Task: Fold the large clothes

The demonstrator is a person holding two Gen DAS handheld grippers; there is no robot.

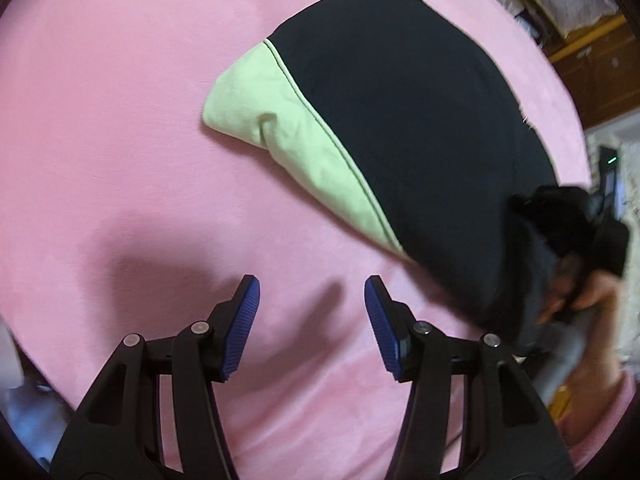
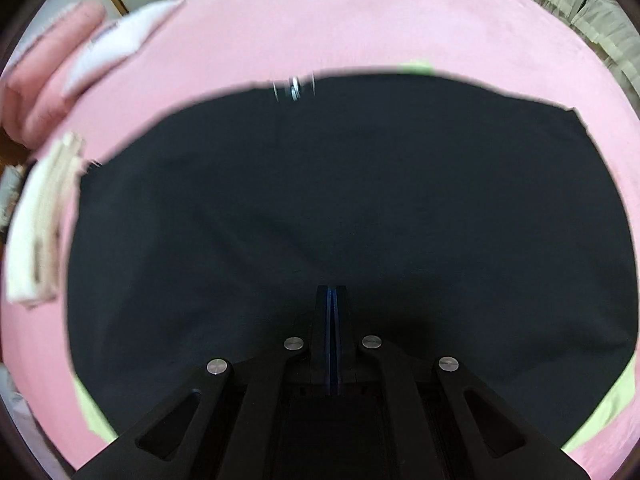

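Blurred at right edge: right gripper (image 1: 576,280), pressed shut (image 2: 331,320), grasp unclear, over black garment (image 1: 420,140). Left gripper (image 1: 312,312) spread wide above pink bedcover (image 1: 120,120).

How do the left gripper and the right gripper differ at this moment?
The left gripper has its fingers spread wide, while the right gripper has them pressed together. The left gripper hangs over the bare pink bedcover, beside the black and green garment; the right gripper is over the garment's black cloth. Both have black frames with blue pads.
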